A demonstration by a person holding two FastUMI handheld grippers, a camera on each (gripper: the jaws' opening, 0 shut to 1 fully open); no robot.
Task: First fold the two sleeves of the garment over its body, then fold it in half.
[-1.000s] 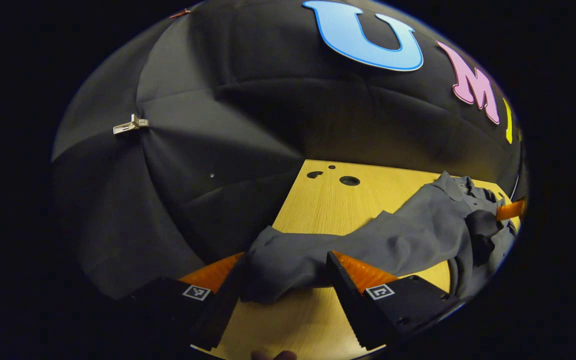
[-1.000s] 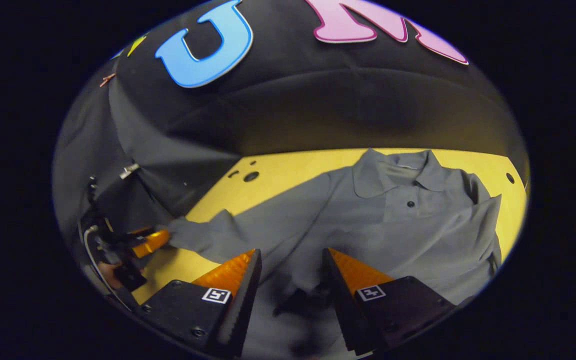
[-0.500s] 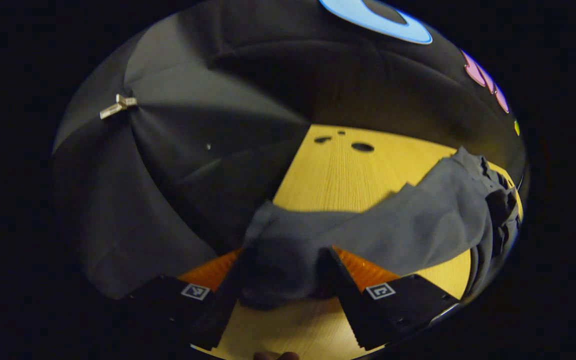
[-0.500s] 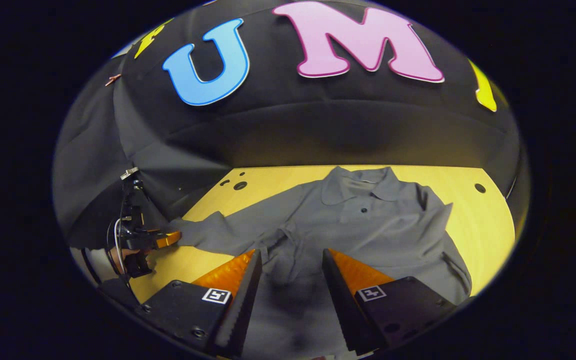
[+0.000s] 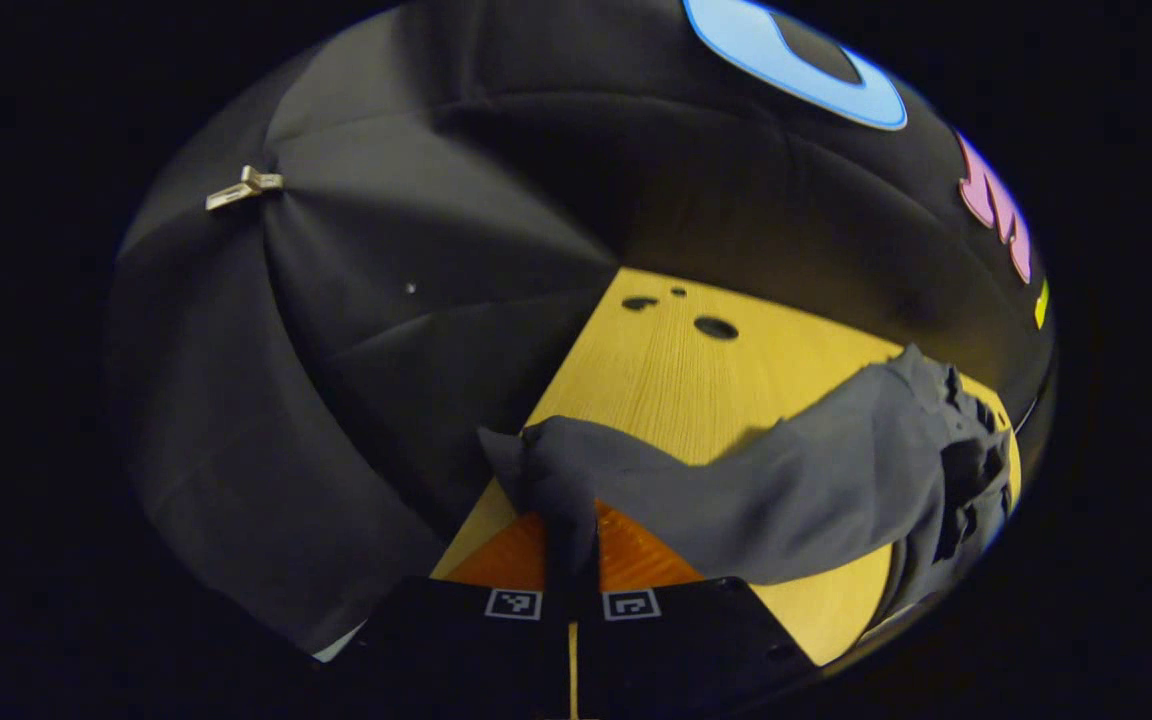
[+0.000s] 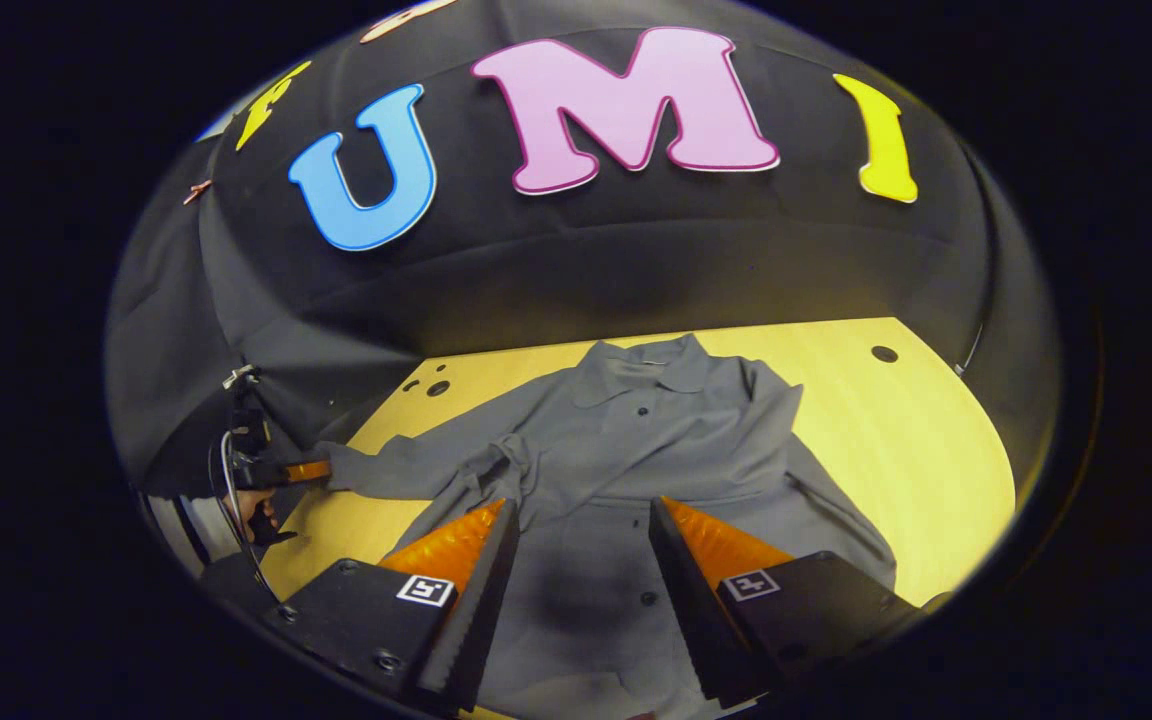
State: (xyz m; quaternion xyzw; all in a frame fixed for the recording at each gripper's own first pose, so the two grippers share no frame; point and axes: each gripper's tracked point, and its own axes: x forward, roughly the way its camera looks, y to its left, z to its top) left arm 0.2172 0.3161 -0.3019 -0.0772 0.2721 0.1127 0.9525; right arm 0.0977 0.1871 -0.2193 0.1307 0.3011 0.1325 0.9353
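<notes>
Left gripper view: the left tool (image 5: 570,520) has its two fingers pressed together on the cuff end of one sleeve (image 5: 736,490) of the grey garment (image 5: 896,450), so that the cloth bunches just above the fingertips. The sleeve hangs raised over the wooden worktop (image 5: 676,370) and runs toward the garment's body at the right edge.

Right gripper view: the right tool (image 6: 576,540) stands wide open, holding nothing, above the lower front of the garment (image 6: 656,450), which lies spread collar-away on the worktop (image 6: 896,430). One sleeve (image 6: 396,470) stretches out to the left tool (image 6: 308,470), held by a hand (image 6: 261,510). The opposite sleeve (image 6: 836,510) lies beside the body.
</notes>
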